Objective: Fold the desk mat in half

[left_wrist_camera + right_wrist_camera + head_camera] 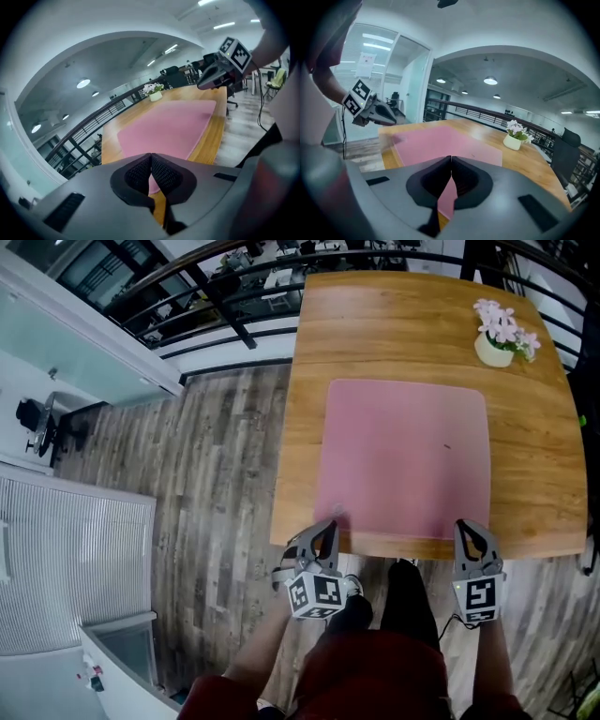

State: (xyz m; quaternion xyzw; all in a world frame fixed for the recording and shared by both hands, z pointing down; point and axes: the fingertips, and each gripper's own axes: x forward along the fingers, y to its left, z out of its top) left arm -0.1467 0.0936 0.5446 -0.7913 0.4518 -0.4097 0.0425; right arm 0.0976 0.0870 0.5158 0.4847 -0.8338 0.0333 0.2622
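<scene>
The wooden bench point(375, 324) carries 2 things — a pink desk mat point(403, 460) lying flat, its near edge close to the bench's front edge, and a small pot of pink flowers point(497, 345) near the far right corner, apart from the mat.

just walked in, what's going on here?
A person holds a gripper in each hand at the near edge of a wooden table. The left gripper and right gripper are by the near corners of a pink mat, both shut and empty. The mat lies flat, not yet folded. A flower pot stands at the far right corner.
</scene>
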